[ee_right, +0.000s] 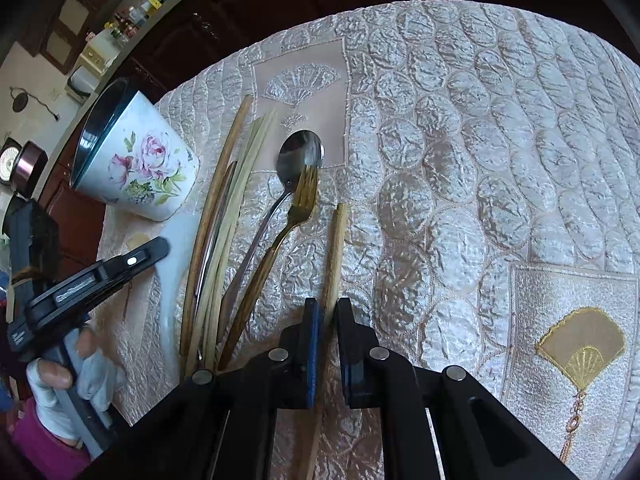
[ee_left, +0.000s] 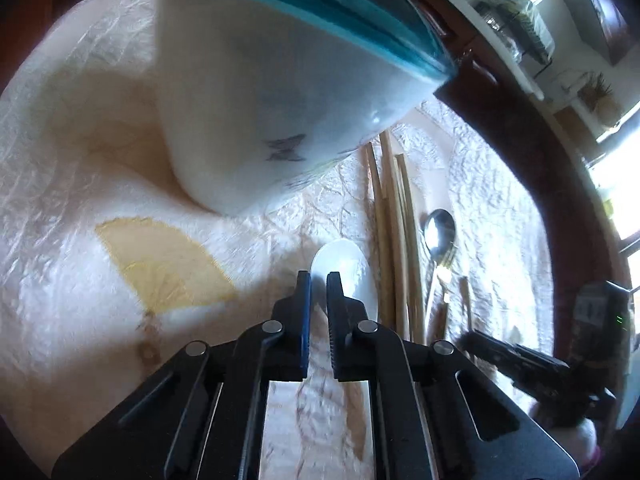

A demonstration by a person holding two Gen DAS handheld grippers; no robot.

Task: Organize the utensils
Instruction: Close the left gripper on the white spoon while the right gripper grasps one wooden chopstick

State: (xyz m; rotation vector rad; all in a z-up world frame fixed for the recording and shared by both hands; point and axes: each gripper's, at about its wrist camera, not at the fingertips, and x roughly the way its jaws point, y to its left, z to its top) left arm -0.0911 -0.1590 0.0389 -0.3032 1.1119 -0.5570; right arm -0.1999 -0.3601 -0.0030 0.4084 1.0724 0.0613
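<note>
Chopstick [ee_right: 335,256]: slim wooden stick pinched in right tool [ee_right: 327,310].

The white cup [ee_right: 138,160] bears pink roses and a teal rim, the cream quilted tablecloth [ee_right: 480,140] has gold fan motifs, the spoon [ee_right: 298,156] is silver, and the fork [ee_right: 304,196] gold.

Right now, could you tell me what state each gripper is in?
Left gripper: closed on the white spoon.
Right gripper: closed on a single wooden chopstick.
</note>
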